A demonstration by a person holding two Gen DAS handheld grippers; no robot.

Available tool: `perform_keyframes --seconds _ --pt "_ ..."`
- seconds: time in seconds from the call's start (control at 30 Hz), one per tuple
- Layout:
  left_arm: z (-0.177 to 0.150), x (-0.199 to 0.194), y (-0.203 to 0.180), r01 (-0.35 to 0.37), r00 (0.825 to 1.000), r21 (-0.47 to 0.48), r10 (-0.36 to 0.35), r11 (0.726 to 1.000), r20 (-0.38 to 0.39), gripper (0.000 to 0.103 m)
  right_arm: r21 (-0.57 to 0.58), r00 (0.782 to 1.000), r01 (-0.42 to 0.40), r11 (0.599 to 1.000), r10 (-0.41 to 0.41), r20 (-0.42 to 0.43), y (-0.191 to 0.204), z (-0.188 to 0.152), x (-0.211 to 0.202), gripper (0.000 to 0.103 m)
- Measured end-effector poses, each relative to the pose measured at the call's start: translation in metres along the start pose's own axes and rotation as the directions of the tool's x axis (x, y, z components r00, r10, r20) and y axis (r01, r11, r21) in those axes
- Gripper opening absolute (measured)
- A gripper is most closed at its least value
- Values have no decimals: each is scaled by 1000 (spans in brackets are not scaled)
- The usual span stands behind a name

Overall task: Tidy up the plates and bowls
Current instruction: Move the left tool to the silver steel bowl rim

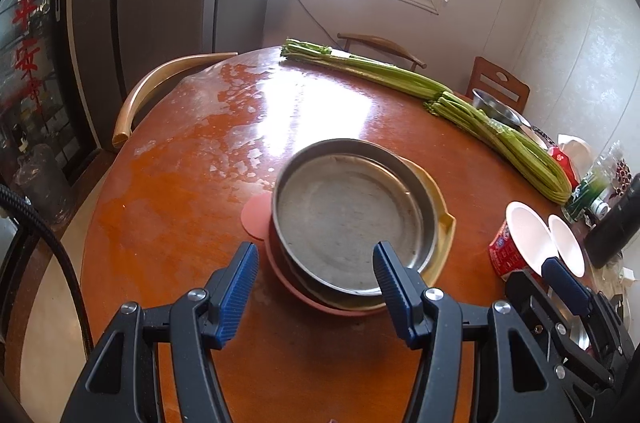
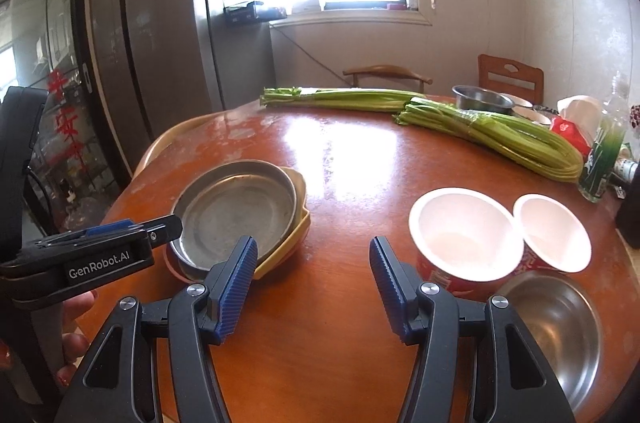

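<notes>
Plates [image 1: 348,219]: stacked mid-tabletop [image 1: 180,191], judged done. Paper bowls [image 2: 466,231] and steel bowl [image 2: 556,327]: loose at right, unstacked. Left hand-held gripper [image 1: 316,287] and right hand-held gripper [image 2: 312,281]: both spread wide, empty.

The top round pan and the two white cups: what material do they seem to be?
The round pan looks like dull, scuffed metal, grey with a faint sheen. The two white cups look like disposable paper or foam, matte white inside with red printed walls; which one is unclear.

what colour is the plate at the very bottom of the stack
Pink. It shows best in the left wrist view, poking out under the yellow dish and metal pan.
</notes>
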State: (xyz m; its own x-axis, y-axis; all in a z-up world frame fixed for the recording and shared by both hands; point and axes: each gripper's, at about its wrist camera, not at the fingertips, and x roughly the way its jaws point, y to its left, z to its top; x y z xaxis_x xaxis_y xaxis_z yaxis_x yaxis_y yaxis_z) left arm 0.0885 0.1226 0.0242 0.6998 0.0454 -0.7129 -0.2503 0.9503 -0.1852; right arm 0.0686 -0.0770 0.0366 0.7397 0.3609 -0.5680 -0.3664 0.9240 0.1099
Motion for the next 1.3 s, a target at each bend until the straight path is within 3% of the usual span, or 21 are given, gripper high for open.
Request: perform_keyframes --seconds 0.67,1.3 --pt "-31 -23 -81 145 989 116 -144 983 -16 60 85 993 79 993 -86 80 -69 -18 -62 63" --pt "-59 -26 -156 142 990 260 -140 955 -25 60 222 969 232 947 -246 36 -168 -49 -91 64"
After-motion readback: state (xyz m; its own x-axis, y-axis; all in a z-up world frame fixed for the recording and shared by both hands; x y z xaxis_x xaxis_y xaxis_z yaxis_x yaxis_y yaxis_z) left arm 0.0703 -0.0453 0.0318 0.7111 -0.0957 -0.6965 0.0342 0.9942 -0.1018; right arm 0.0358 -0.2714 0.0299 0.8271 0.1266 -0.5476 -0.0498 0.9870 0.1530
